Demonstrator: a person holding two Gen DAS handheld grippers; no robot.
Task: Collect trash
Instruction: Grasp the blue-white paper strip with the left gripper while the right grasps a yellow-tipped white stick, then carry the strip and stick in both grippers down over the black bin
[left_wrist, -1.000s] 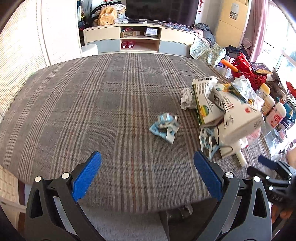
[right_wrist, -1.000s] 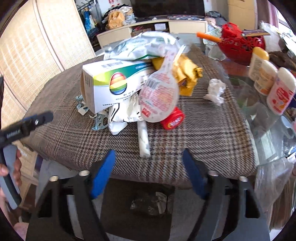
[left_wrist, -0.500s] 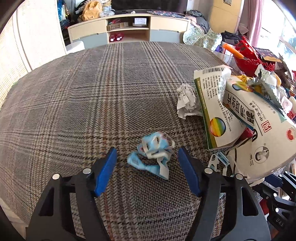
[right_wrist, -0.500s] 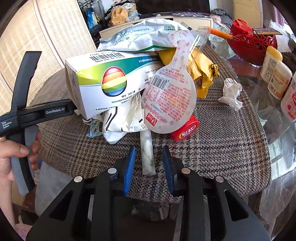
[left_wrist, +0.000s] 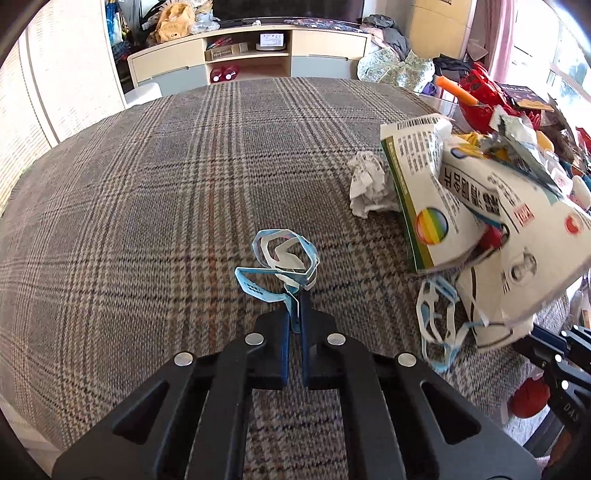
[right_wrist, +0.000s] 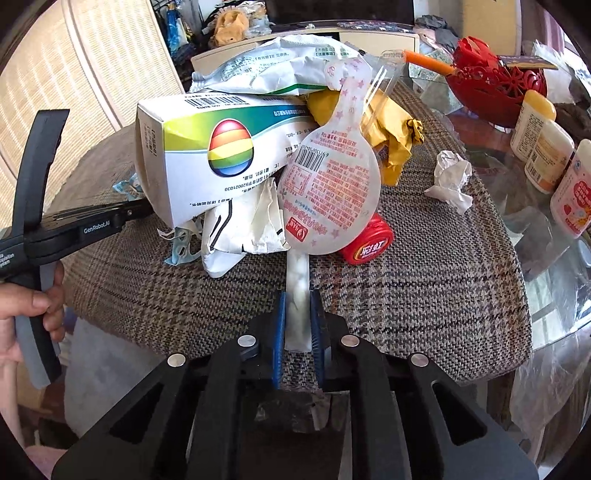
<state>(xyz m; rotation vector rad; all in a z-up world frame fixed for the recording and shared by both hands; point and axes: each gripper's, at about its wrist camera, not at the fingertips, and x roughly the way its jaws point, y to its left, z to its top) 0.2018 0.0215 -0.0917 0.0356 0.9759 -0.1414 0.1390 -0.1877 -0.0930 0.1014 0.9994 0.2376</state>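
Left wrist view: the left gripper (left_wrist: 296, 314) has just closed, pinching the blue-and-white wrapper (left_wrist: 282, 260) on the plaid-covered table (left_wrist: 147, 206). Right wrist view: the right gripper (right_wrist: 298, 321) has just closed, clamping the white stick (right_wrist: 297, 295) at the table edge, below the trash pile (right_wrist: 258, 166).

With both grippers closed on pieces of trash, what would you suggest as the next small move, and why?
Probably lift both grippers a little. The left gripper is pinched on the crumpled blue-and-white paper strip, which lies alone on the checked cloth. The right gripper grips the white plastic stick, whose far end is under the trash pile, so raise it slowly.
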